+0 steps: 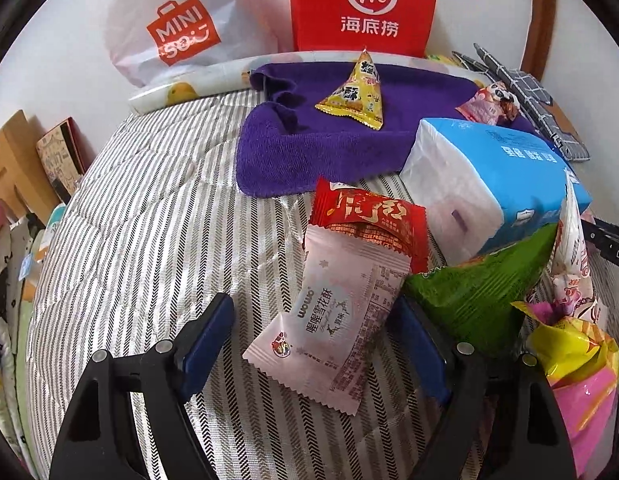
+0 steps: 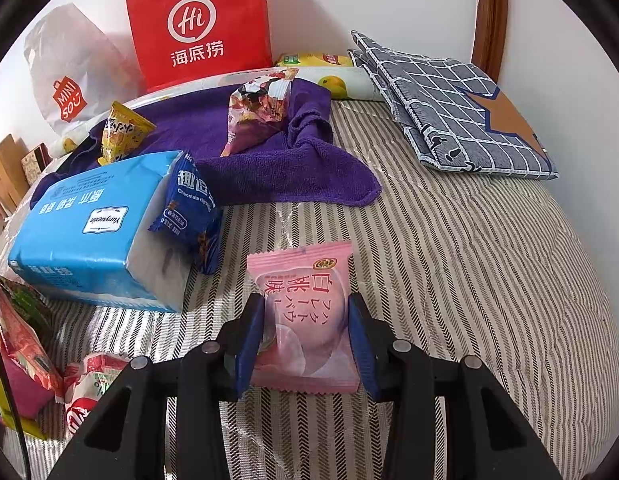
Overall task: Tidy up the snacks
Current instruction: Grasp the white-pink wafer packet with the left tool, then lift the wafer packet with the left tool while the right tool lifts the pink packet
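Note:
In the left wrist view a pale pink snack packet lies on the striped bed cover between the wide-apart fingers of my left gripper, which is open; the left pad stands clear of it. Its top end rests on a red packet, and a green packet leans in beside the right finger. A yellow triangular packet sits on the purple towel. In the right wrist view my right gripper is shut on a pink peach snack packet, both blue pads pressing its sides just above the cover.
A blue tissue pack lies left of the right gripper, with a blue cookie packet leaning on it. A red paper bag and a white shopping bag stand against the wall. Folded checked cloth lies far right. Loose snacks are piled at lower left.

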Tool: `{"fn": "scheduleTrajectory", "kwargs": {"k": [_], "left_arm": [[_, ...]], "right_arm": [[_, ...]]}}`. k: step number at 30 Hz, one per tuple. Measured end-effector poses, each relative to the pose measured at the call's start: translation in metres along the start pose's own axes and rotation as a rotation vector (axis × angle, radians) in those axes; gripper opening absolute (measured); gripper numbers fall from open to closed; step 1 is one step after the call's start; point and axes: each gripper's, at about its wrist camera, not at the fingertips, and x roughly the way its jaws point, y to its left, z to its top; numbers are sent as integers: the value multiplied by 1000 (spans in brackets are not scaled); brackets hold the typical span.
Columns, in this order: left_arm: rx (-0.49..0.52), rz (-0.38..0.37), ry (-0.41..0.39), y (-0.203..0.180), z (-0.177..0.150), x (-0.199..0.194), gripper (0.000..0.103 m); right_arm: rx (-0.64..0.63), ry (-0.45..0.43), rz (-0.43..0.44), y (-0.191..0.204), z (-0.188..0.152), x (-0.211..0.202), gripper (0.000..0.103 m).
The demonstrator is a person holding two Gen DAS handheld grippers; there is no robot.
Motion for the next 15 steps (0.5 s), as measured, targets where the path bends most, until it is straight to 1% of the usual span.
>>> {"fn": "scheduleTrajectory", "kwargs": {"k": [4, 7, 8, 9, 10, 11, 12, 15], "left_arm": [[1, 3, -7, -1, 1, 1, 81], [0, -1, -11, -1, 1, 0, 77], [6, -4, -14, -1, 1, -1, 73], [14, -10, -17, -3, 0, -1, 65], [22, -18, -22, -4, 0, -3, 61], [24, -24, -27, -4, 0, -4, 50], [24, -21, -31, -4, 0, -4, 43], [13, -15, -27, -1, -1, -6, 40]], "right_arm": [[0, 0, 0, 0, 0, 0, 40], [1, 0, 0, 0, 0, 0, 40], [1, 0, 0, 0, 0, 0, 40], [2, 0, 2, 0, 0, 0, 40], [4, 0, 3, -1, 0, 0, 40], [5, 0, 5, -1, 0, 0, 40], [7, -1, 7, -1, 0, 0, 40], [7, -1, 7, -1, 0, 0, 40]]}}
